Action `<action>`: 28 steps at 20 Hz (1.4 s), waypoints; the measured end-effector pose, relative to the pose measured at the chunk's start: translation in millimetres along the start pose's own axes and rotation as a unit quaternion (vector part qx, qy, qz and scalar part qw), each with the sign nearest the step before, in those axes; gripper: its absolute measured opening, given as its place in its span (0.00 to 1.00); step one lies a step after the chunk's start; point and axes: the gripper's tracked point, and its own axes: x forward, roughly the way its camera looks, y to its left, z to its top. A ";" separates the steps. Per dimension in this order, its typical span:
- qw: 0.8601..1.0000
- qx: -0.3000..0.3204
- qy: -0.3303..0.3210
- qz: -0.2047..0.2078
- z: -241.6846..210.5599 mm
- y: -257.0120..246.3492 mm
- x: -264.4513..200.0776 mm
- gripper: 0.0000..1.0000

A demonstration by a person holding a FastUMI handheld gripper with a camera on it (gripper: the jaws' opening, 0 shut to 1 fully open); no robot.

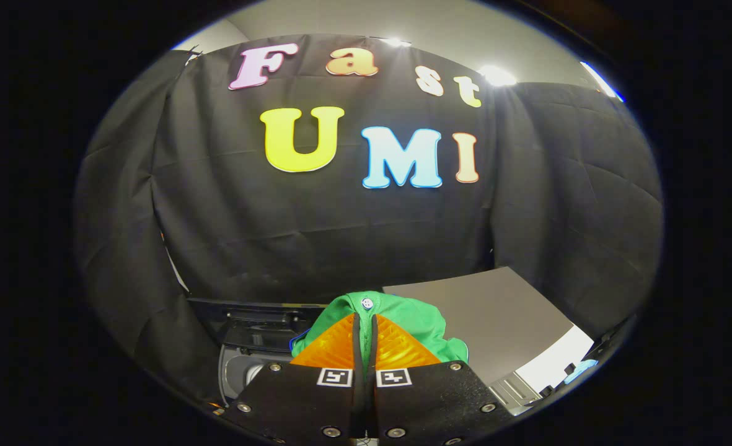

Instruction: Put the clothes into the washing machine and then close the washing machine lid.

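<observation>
A green garment [403, 316] with a small pale button hangs bunched around my gripper [364, 319], whose two fingers are pressed together on its fabric. The cloth drapes over both fingertips and down the right side. Below and to the left of the fingers lies the washing machine [248, 347], its dark lid raised at the back and a pale round drum opening partly showing beneath. The garment is held up in the air above and slightly right of that opening.
A grey flat tabletop [496, 316] stretches to the right of the garment, with a lighter strip and a metal edge [514, 390] near its front corner. Black cloth walls close in behind and on both sides.
</observation>
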 end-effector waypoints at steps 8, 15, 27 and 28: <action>0.999 -0.034 0.006 0.036 -15.0 87.5 -8.4 0.00; 0.996 -0.052 0.027 0.069 -42.9 149.2 4.3 0.00; 0.985 -0.078 0.127 0.090 -157.7 186.4 63.3 0.00; 0.984 -0.080 0.135 0.089 -165.9 185.2 71.1 0.00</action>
